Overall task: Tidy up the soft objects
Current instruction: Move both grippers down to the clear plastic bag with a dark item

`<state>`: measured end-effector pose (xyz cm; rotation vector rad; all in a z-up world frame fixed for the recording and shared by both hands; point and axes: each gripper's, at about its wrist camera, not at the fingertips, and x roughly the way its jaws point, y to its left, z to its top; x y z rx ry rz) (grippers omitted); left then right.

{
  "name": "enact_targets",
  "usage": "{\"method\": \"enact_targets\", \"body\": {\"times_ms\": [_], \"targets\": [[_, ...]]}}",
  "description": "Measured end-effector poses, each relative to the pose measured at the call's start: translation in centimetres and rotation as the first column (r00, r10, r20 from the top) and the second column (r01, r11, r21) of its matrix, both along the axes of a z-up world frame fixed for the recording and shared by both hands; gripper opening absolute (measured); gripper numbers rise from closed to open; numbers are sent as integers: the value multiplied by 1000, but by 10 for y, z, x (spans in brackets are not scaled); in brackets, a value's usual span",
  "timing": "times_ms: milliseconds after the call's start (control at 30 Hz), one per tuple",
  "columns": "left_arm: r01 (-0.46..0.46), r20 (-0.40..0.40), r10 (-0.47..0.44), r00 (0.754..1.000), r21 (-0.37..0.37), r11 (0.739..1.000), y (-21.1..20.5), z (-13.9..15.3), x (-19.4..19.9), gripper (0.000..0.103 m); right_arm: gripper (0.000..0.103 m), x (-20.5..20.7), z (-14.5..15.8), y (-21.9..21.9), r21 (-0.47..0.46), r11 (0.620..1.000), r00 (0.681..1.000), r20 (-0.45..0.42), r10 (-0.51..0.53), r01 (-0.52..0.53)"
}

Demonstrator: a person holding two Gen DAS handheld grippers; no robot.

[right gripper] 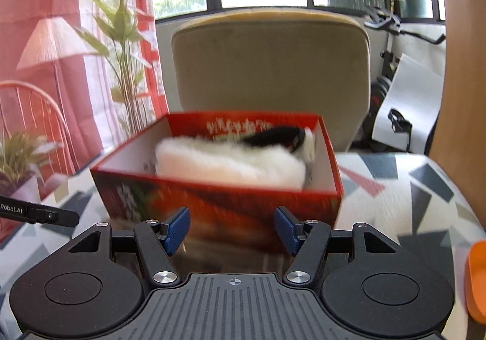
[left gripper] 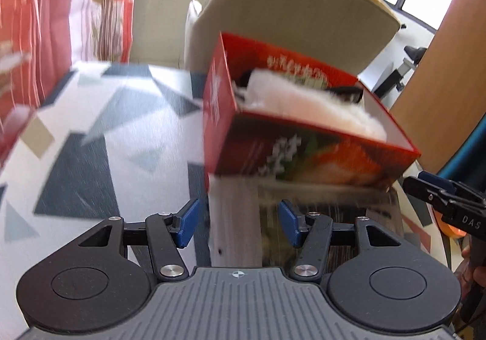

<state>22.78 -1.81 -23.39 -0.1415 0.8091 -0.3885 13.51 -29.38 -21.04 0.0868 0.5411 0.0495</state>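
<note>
A red printed cardboard box stands open on the patterned table. A white and black plush toy lies inside it. My left gripper is open and empty, just in front of the box's near left corner. My right gripper is open and empty, close to the box's front wall. The right gripper also shows at the right edge of the left wrist view. Both views are blurred.
A beige chair back stands behind the box. The tablecloth has grey and white triangles. An orange object sits at the right edge. A plant and lamp stand at left.
</note>
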Motion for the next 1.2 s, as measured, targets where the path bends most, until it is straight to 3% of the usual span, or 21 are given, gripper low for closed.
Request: {"method": "enact_targets", "body": {"times_ms": [267, 333, 400, 833, 1200], "targets": [[58, -84, -60, 995, -23, 998, -10, -25, 12, 59, 63, 4, -42, -14, 50, 999, 989, -150, -13, 21], [69, -95, -72, 993, -35, 997, -11, -29, 14, 59, 70, 7, -49, -19, 82, 996, 983, -180, -28, 43], [76, -100, -80, 992, -41, 996, -14, -32, 15, 59, 75, 10, -54, -22, 96, 994, 981, -192, -26, 45], [78, -149, -94, 984, -113, 991, -8, -42, 43, 59, 75, 45, -62, -35, 134, 990, 968, -239, 75, -43], [62, -190, -70, 979, -48, 997, -5, -38, 70, 59, 80, 57, -61, -34, 124, 988, 954, -273, 121, -90]]}}
